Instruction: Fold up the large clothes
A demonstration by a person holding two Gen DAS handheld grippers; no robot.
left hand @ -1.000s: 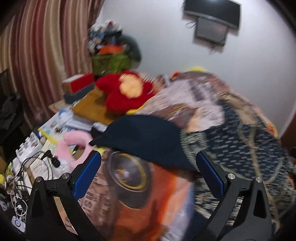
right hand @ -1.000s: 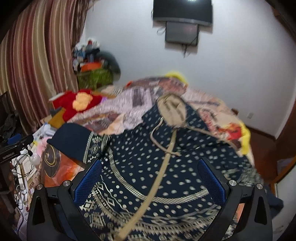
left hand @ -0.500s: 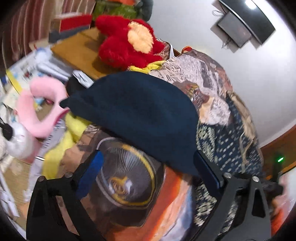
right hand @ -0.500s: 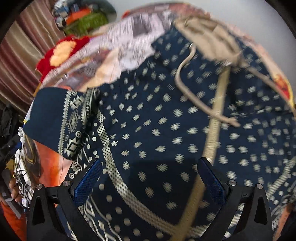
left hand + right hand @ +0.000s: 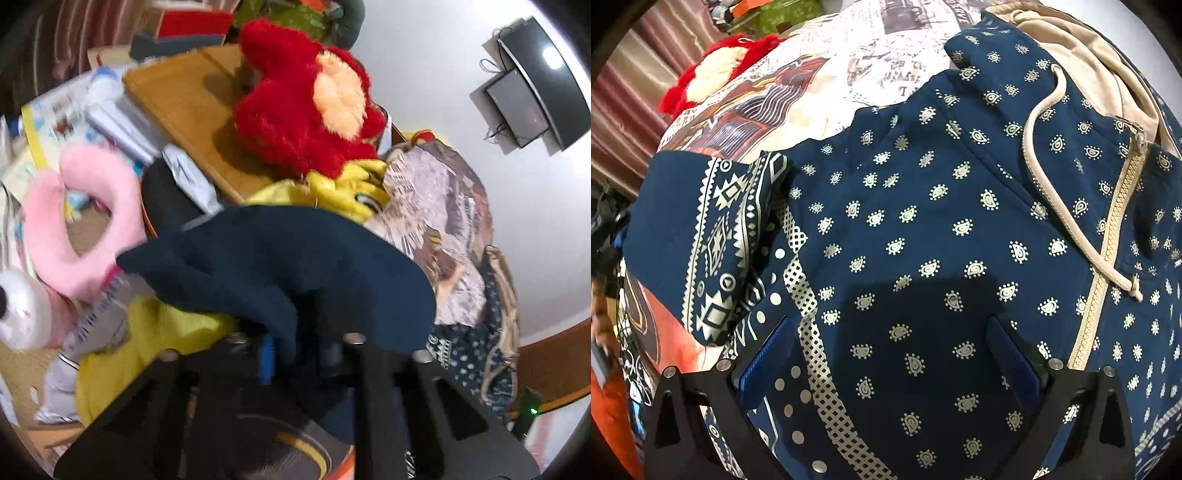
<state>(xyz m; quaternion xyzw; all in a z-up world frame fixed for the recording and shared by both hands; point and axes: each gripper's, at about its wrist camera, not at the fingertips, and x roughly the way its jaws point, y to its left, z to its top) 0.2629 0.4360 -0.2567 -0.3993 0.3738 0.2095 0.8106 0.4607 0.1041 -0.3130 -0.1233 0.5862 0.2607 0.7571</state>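
Observation:
A navy hoodie (image 5: pixel 923 206) with cream paisley print, a beige zipper (image 5: pixel 1108 258) and a drawstring (image 5: pixel 1056 206) lies spread on the bed. Its sleeve with a plain navy cuff (image 5: pixel 280 266) reaches toward the left side; the patterned part of the sleeve (image 5: pixel 713 240) shows in the right wrist view. My left gripper (image 5: pixel 299 350) is shut on the navy cuff, which drapes over its fingers. My right gripper (image 5: pixel 890 362) is open, held low over the hoodie's chest, with a blue pad on each side of the fabric.
A red plush toy (image 5: pixel 306 107) sits on a wooden board (image 5: pixel 192 107) beyond the cuff. A pink neck pillow (image 5: pixel 77 218), yellow fabric (image 5: pixel 155 339) and papers crowd the left. The patterned bedspread (image 5: pixel 820 74) lies under the hoodie. A TV (image 5: pixel 539 85) hangs on the wall.
My left gripper moved forward onto the sleeve cuff and closed on it. My right gripper dropped closer to the hoodie's chest and stays open.

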